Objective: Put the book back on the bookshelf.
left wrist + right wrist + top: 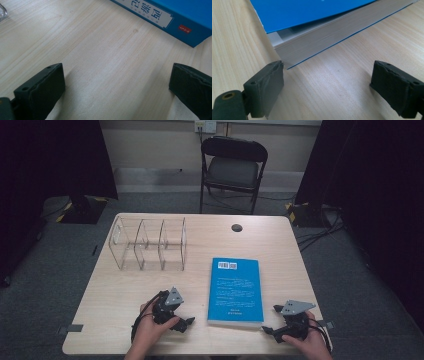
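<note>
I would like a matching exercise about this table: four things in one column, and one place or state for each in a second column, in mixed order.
Things:
1. blue book
2. clear acrylic organizer
3. left gripper
4. black folding chair

Places or states:
A. stands on the floor beyond the far edge of the table
B. lies flat between the two grippers
C. stands empty at the far left part of the table
D. rests near the front edge, jaws open, nothing between them

Pairs: 1-B, 2-C, 3-D, 4-A
</note>
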Demonstrator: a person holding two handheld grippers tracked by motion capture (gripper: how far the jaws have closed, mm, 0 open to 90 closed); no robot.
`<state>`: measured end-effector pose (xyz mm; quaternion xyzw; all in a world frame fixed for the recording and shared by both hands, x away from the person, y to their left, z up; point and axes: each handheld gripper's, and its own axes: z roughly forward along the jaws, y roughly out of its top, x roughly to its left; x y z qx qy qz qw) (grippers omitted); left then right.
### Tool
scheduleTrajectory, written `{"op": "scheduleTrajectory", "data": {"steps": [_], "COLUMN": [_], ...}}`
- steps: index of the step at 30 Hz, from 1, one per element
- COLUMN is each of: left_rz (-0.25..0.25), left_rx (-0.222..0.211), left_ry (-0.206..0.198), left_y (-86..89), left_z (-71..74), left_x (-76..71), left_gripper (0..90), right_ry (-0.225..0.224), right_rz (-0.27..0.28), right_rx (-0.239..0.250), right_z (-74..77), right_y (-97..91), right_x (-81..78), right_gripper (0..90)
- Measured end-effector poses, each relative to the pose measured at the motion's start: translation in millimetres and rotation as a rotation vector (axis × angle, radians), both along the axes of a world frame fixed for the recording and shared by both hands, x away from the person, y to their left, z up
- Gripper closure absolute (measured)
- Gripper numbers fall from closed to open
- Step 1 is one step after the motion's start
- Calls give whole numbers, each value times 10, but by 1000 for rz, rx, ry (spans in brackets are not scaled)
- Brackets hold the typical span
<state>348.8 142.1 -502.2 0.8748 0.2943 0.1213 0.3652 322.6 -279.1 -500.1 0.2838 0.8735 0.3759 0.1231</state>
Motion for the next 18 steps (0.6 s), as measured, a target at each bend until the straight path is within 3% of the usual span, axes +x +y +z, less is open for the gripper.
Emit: {"op": "scheduleTrajectory", "data": {"steps": [18], "left_rz": [12], "left_rx": [3], "left_ry": [1], "left_y": [-16], "left_z": [3], "left_x": [0], "left_gripper": [0], "right_ry": [1], "right_rz": [-12], "right_rx": [8], "right_z": [-2], "right_y": [20], "right_x": [-14], "right_gripper": [108]}}
